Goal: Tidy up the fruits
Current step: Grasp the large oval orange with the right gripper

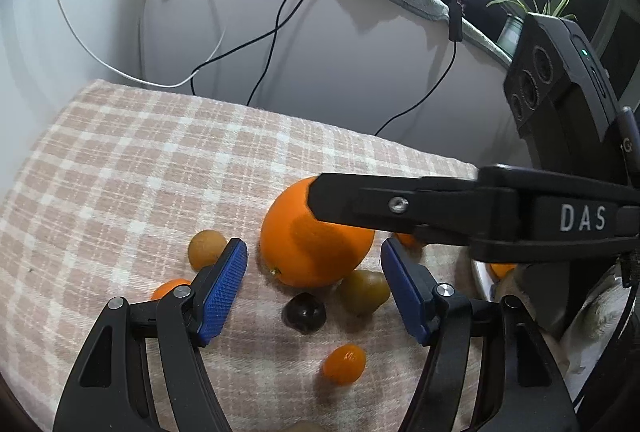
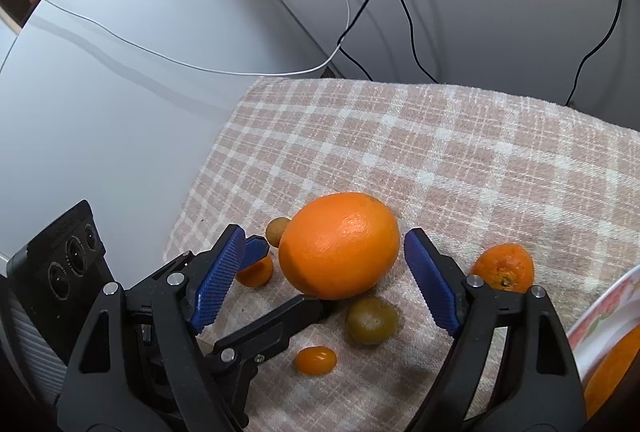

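Fruit scattered over a pink-and-white checked cloth (image 2: 460, 160), grouped around one large orange (image 2: 339, 246). Right gripper (image 2: 325, 282) spread wide, blue pads flanking the large orange on both sides with gaps showing — not pressing on it. Left gripper (image 1: 314, 290) likewise spread, nothing clamped; between and beyond its pads the same large orange (image 1: 296, 252), a dark round fruit (image 1: 304, 313) and a greenish-brown fruit (image 1: 365, 290) just beside each other. Small orange kumquat-like fruit (image 1: 345, 364) lying a little nearer the left camera, apart from the rest. Another greenish-brown fruit (image 1: 206, 249) behind the left pad. Tangerine (image 2: 503, 268) near the right pad of the right gripper, close to a patterned plate rim (image 2: 600, 308) at the edge. Black and white cables (image 2: 344, 16) hanging against the pale surface behind.
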A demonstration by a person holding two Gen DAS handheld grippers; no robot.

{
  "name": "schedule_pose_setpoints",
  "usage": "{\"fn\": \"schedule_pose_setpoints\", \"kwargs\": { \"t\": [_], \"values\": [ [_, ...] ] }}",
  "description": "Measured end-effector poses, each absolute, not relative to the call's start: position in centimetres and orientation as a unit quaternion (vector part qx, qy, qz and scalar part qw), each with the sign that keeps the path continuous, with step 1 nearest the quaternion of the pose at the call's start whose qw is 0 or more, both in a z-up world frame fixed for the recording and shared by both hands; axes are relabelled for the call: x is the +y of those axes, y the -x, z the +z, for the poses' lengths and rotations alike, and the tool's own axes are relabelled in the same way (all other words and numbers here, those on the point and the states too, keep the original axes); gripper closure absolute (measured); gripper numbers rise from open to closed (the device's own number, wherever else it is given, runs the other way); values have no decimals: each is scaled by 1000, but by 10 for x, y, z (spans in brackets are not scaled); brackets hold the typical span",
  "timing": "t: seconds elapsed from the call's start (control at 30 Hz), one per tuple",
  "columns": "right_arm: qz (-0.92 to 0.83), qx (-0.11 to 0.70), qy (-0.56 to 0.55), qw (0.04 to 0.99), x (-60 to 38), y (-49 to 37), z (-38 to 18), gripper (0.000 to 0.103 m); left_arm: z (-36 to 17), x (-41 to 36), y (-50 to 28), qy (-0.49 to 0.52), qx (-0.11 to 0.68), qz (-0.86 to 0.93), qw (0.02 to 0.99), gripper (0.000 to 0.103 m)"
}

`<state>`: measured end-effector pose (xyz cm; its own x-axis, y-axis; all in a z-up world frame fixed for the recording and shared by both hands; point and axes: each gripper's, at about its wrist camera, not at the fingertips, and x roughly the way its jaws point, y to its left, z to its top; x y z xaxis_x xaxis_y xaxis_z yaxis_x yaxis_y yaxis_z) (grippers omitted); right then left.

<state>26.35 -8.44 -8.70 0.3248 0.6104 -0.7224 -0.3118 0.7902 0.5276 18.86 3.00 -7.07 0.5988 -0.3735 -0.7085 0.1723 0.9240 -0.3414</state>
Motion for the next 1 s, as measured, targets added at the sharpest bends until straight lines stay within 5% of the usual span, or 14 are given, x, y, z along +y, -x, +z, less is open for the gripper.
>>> {"fn": "schedule_pose_setpoints", "kwargs": {
  "t": [0.47, 1.0],
  "values": [
    [277, 520, -151, 794, -78, -271, -101, 31, -81, 26, -198, 128, 429, -158, 880, 42],
    [277, 513, -159, 797, -80, -269, -100, 32, -76, 22, -193, 110, 420, -152, 888, 43]
  ]
}}
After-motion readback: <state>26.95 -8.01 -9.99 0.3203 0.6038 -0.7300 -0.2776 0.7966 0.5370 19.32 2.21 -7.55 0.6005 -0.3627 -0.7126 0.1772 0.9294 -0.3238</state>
